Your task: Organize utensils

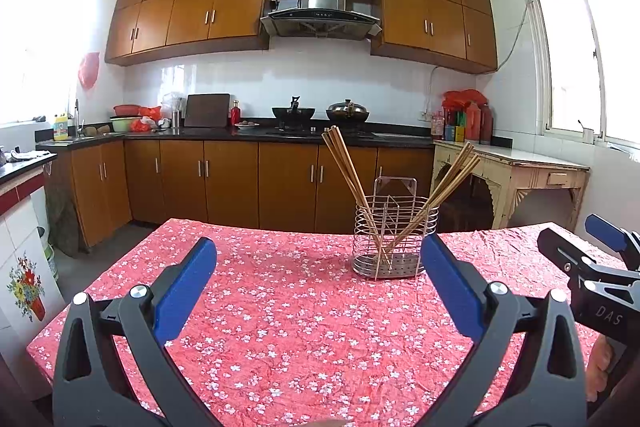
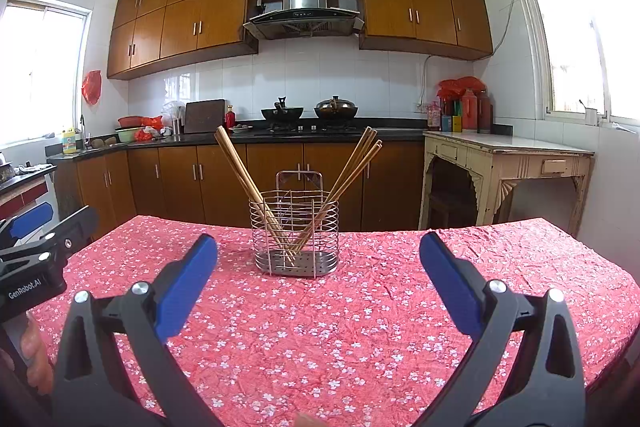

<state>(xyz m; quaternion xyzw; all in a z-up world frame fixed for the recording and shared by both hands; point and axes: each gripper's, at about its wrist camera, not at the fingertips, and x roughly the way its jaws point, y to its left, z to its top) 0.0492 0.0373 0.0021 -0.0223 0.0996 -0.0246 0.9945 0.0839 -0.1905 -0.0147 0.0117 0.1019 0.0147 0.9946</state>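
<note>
A wire utensil holder (image 1: pixel 394 239) (image 2: pixel 295 233) stands on the red floral tablecloth (image 1: pixel 280 307) (image 2: pixel 340 315), toward the table's far edge. Wooden chopsticks (image 1: pixel 348 175) (image 2: pixel 240 171) lean out of it to the left, and another bunch of chopsticks (image 1: pixel 448 183) (image 2: pixel 352 171) leans right. My left gripper (image 1: pixel 318 251) is open and empty, short of the holder and to its left. My right gripper (image 2: pixel 318 247) is open and empty, with the holder just ahead between its blue pads. Each gripper shows at the edge of the other's view: the right gripper (image 1: pixel 600 263) and the left gripper (image 2: pixel 36 243).
Kitchen counters (image 1: pixel 240 135) with woks, bottles and bowls run along the back wall beyond the table. A cream side table (image 2: pixel 508 155) stands at the right under a window. A hand (image 2: pixel 32 351) holds the left gripper's handle.
</note>
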